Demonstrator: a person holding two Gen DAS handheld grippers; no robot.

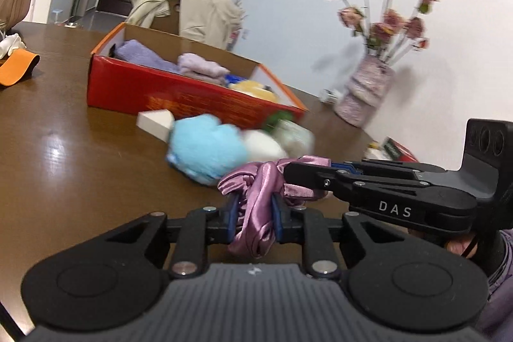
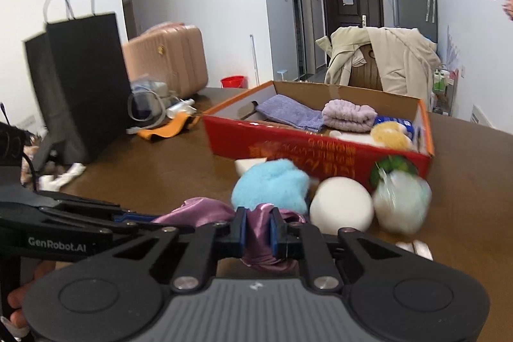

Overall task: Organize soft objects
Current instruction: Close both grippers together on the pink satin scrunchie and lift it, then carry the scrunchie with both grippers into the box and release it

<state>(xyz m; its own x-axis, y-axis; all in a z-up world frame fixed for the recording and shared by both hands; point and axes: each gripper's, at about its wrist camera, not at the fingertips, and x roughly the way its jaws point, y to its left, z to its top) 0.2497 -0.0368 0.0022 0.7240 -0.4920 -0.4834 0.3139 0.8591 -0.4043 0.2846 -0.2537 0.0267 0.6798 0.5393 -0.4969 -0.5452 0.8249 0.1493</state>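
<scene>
Left wrist view: left gripper, jaws clamped on a pink satin scrunchie low over the brown table; right gripper pinches its far side, with a blue plush and red box beyond. Right wrist view: right gripper, jaws likewise clamped on the scrunchie, beside a white ball. Step judged: two-handed pickup; next, carry to the box and release over its free space.
</scene>
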